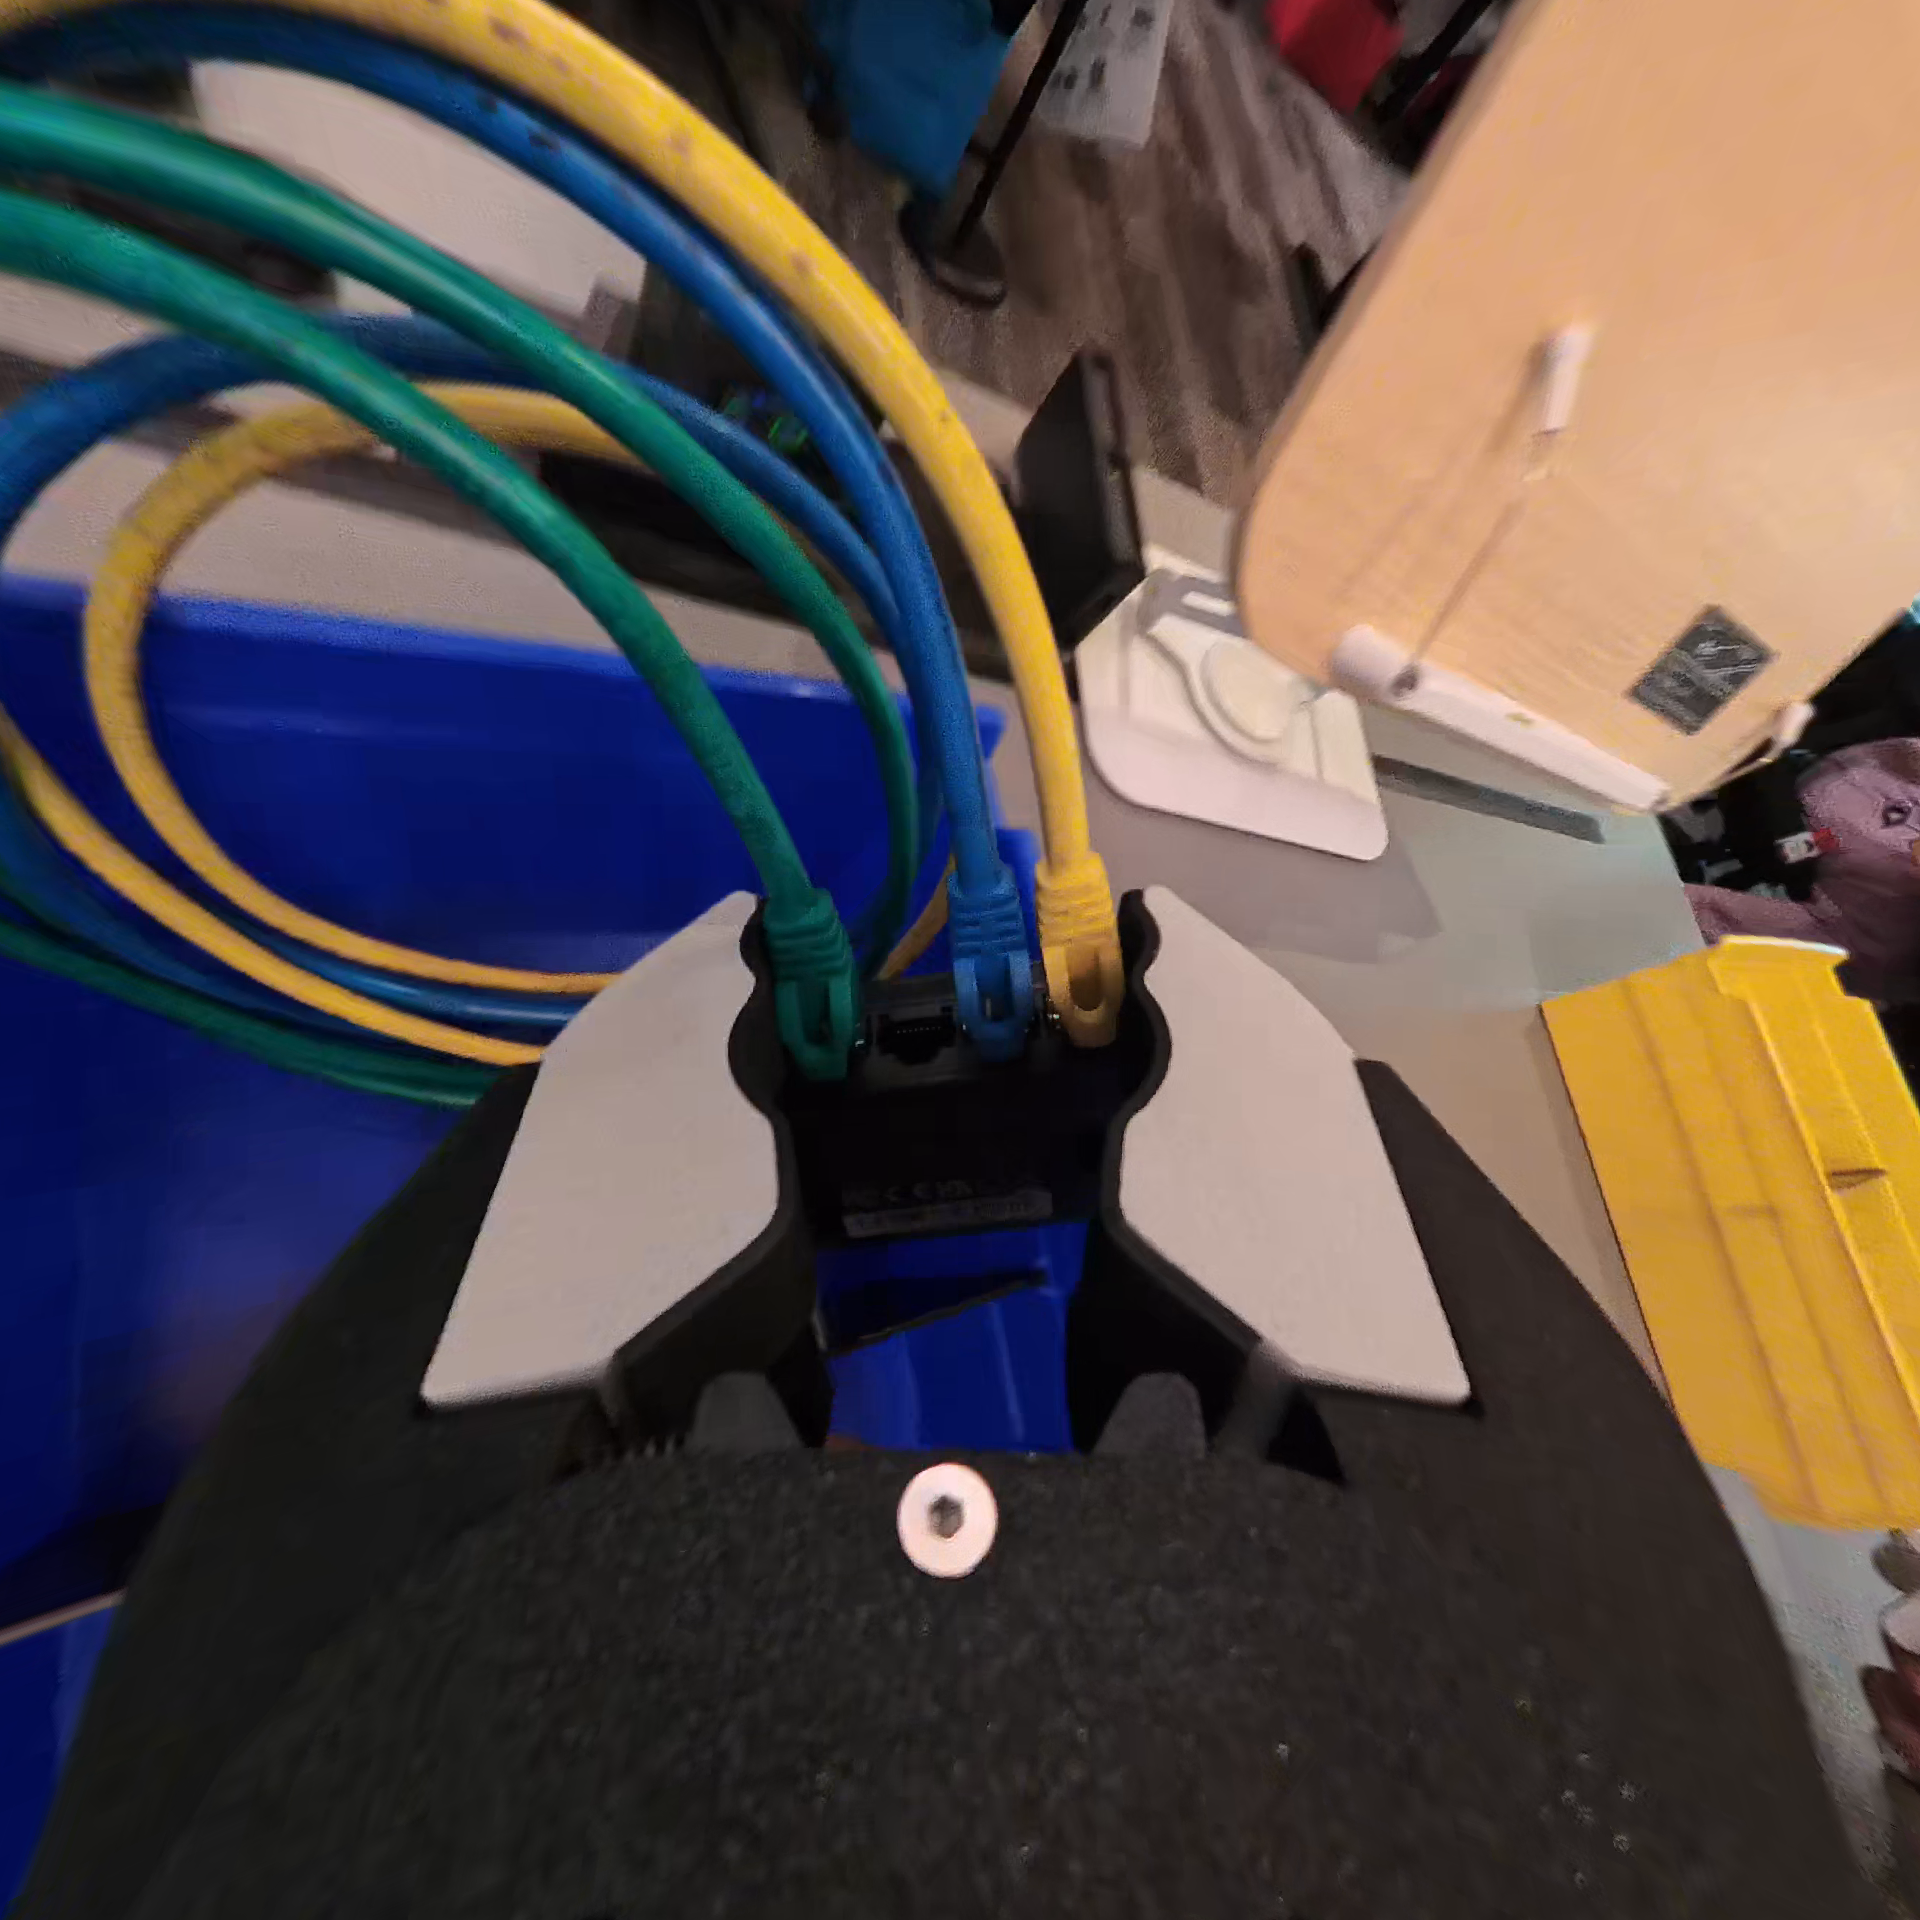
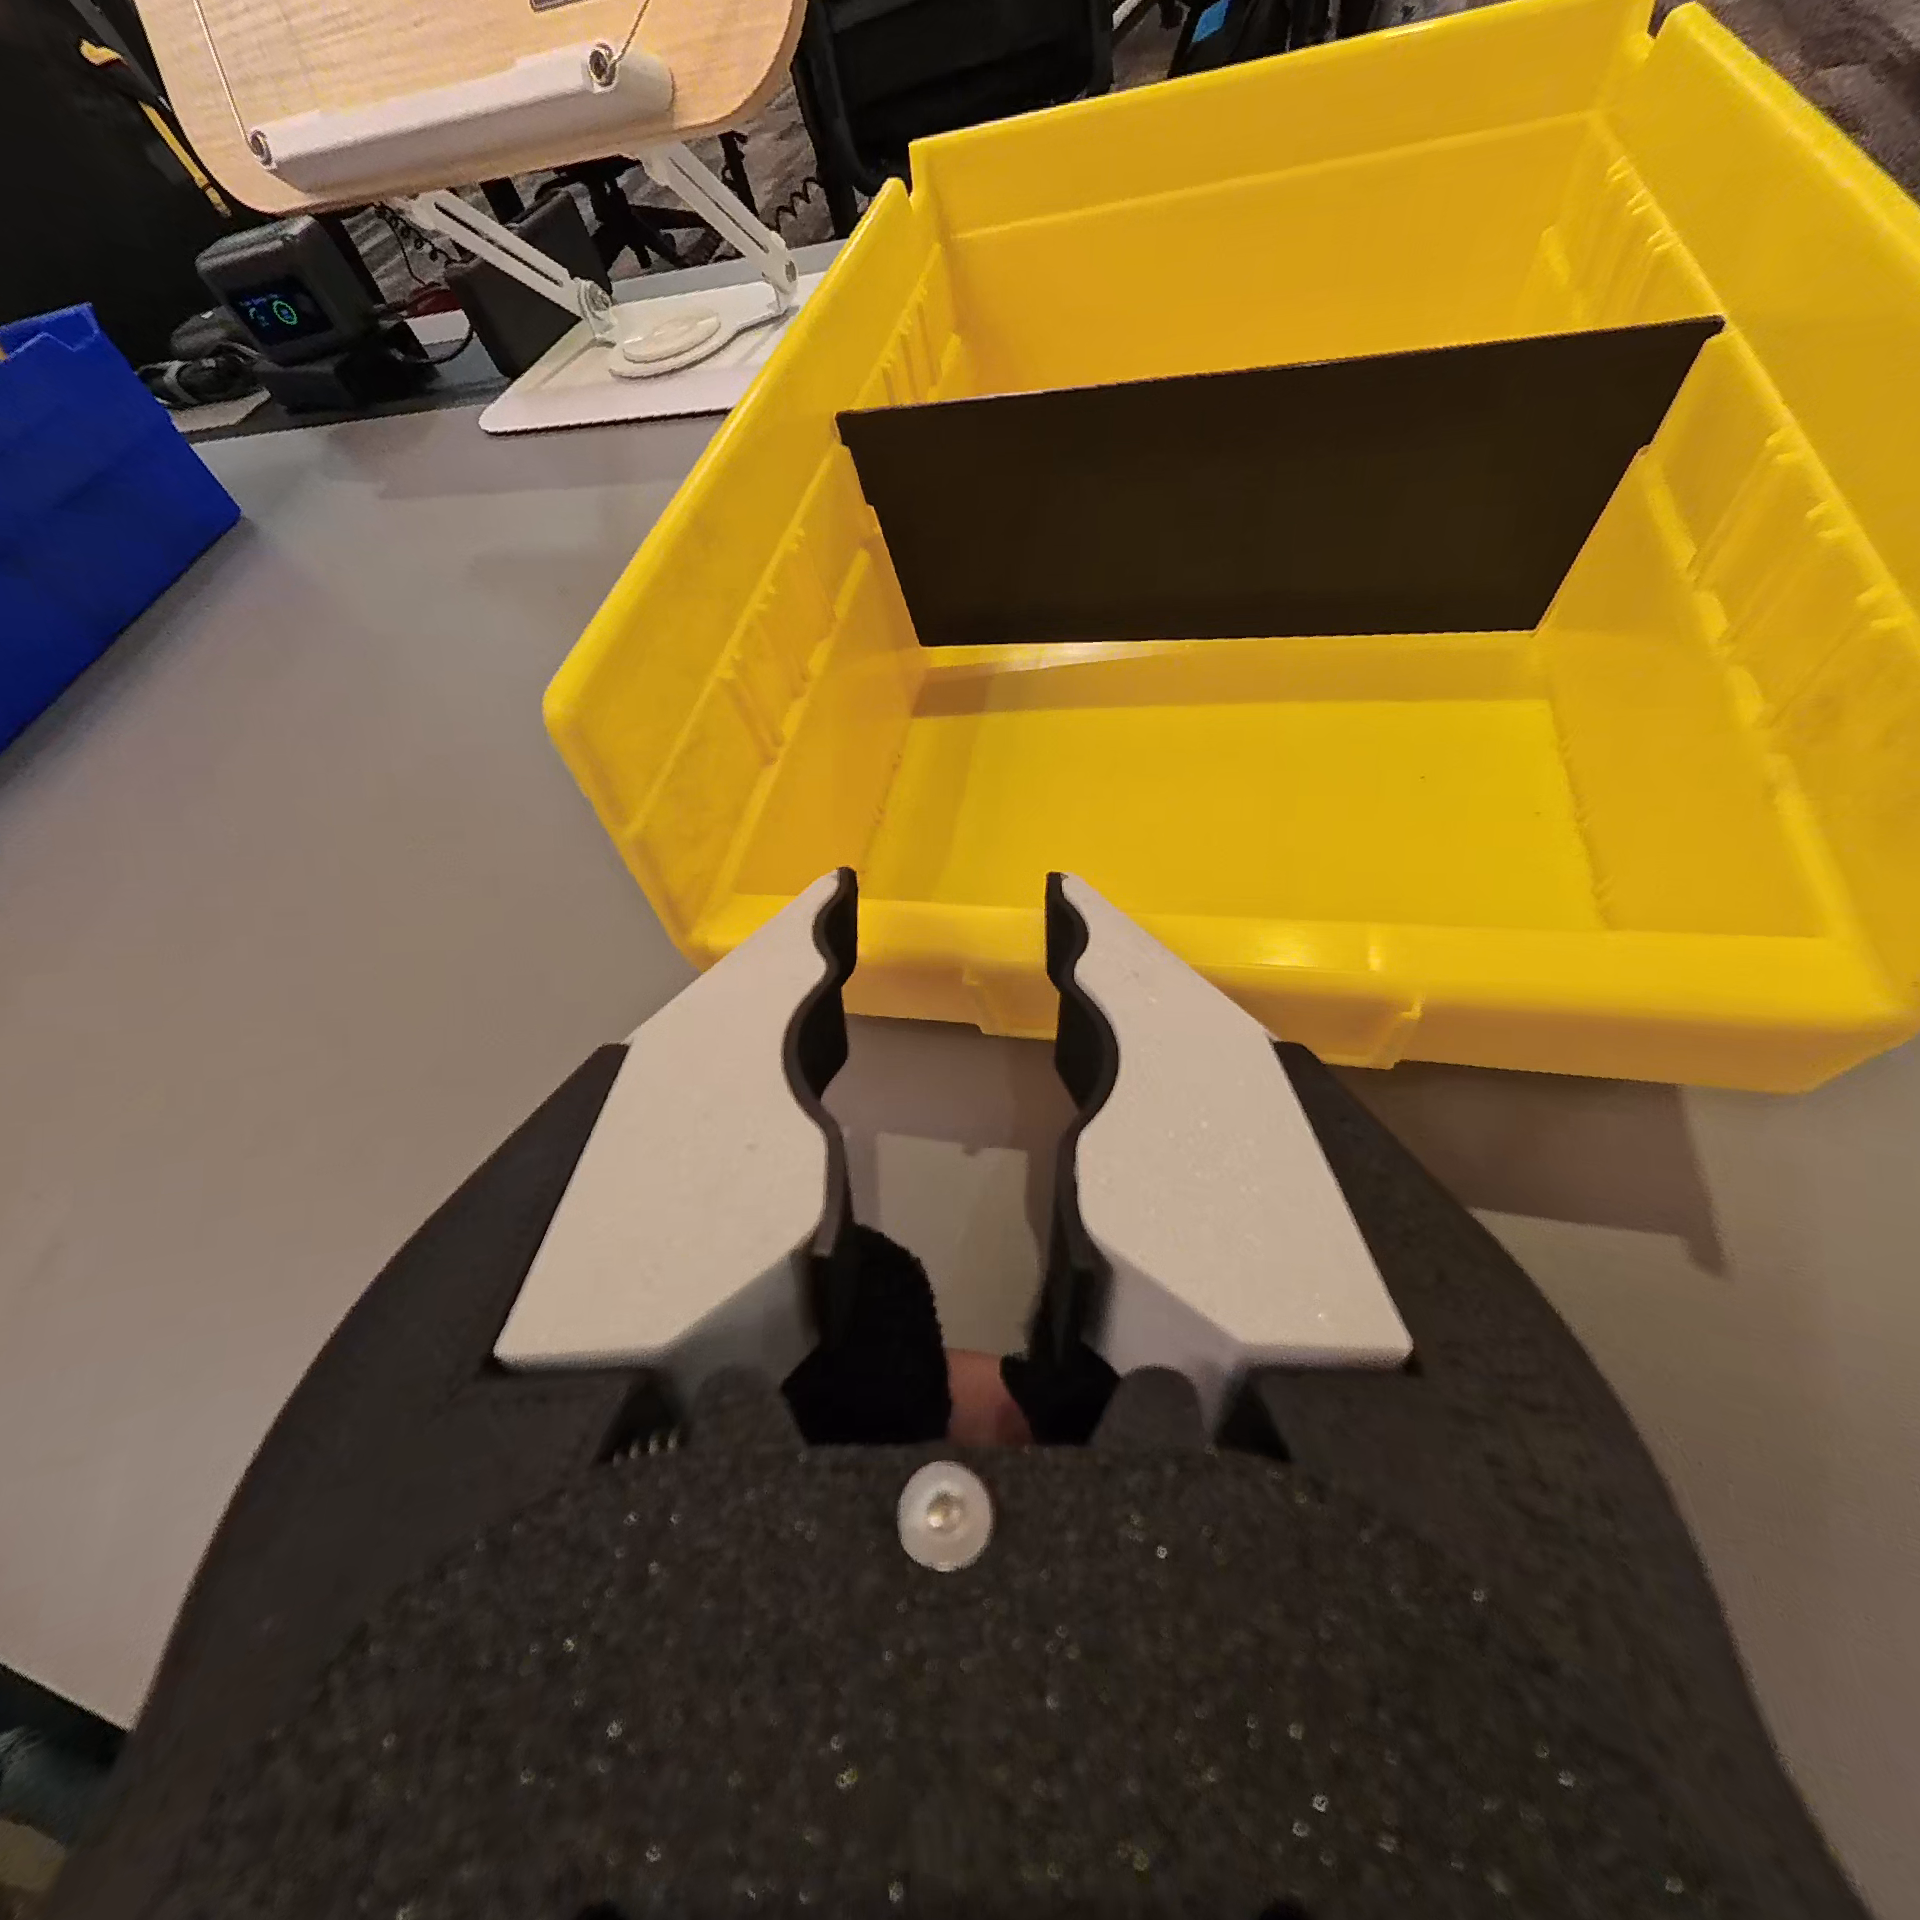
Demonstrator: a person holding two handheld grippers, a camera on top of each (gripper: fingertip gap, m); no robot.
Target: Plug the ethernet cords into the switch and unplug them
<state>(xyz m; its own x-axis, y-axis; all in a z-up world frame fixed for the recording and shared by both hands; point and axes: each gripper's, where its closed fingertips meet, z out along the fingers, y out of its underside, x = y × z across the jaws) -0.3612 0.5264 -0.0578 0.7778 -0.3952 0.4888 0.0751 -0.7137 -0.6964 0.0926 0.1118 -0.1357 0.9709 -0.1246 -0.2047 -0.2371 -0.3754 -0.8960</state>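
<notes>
The switch (image 1: 951, 1127), a small black box, sits clamped between the fingers of the left gripper (image 1: 948, 935), held up over a blue bin (image 1: 364, 831). Three cords are plugged into its port row: green cord (image 1: 665, 644) at the 9 o'clock end, then one vacant port (image 1: 914, 1039), then blue cord (image 1: 935, 623) and yellow cord (image 1: 997, 520) toward 3 o'clock. Switch sides are hidden behind the finger pads; its rear end is cut off by the gripper body, and the label on top is too blurry to make out. Cords loop up and out past the frame edge at 10 o'clock, so their far ends can't be seen.

Right gripper (image 2: 951, 894) is spread, nothing between its fingers, low over the grey table (image 2: 312, 831) w/ tips just at the near wall of a yellow bin (image 2: 727, 665). A black divider (image 2: 1247, 499) splits the bin into two compartments; bin's 3 o'clock side is cut off.

At 11 o'clock in the right wrist view: a wood-faced panel on a white stand (image 2: 644, 343), a small dark device w/ lit screen (image 2: 275, 312), and the blue bin's corner at 9. Beyond the table the room is dim and blurred, w/ dark chair legs visible.
</notes>
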